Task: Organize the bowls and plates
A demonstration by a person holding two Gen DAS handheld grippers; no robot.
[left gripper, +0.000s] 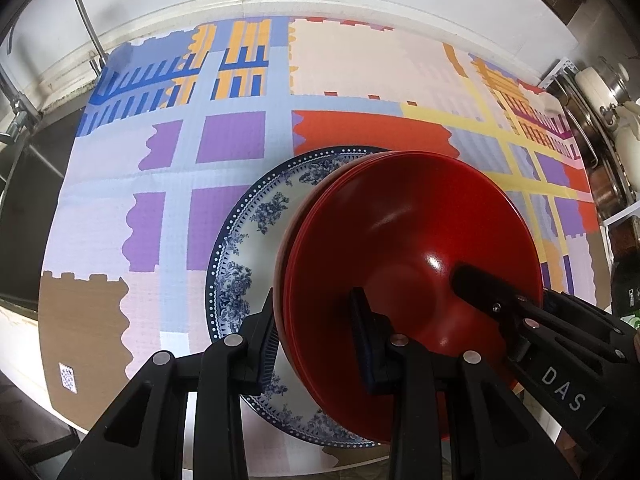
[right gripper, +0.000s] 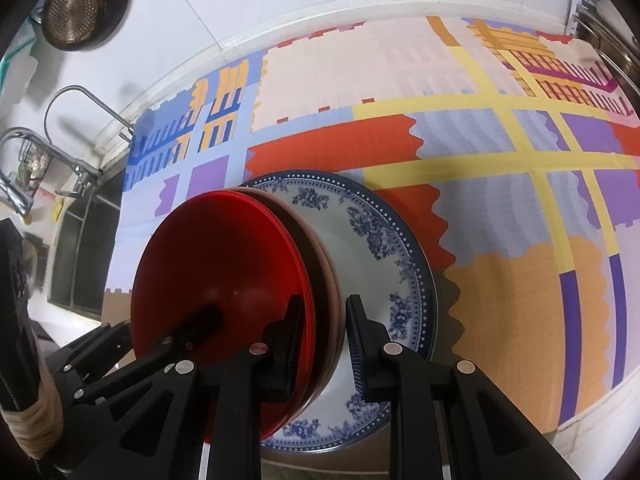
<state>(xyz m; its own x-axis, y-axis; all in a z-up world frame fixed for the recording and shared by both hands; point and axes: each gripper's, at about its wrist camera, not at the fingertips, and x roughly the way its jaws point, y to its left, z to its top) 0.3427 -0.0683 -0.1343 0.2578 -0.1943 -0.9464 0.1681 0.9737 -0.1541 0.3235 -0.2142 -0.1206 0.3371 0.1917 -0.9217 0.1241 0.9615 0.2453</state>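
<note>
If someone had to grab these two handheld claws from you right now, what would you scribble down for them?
Left gripper: straddles the near-left rim of the stacked red bowls, grip unclear.
Right gripper: straddles the opposite rim, with a visible gap at the outer finger.
The bowls are nested, over the blue floral plate lying on the patterned mat.
Done: bowls stacked.
Left: likely settle them on the plate, then let go.

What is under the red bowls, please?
The red bowls are a nested stack, sitting on the blue floral plate, which lies on the patterned mat. The plate's middle is covered, so anything between cannot be seen.
</note>
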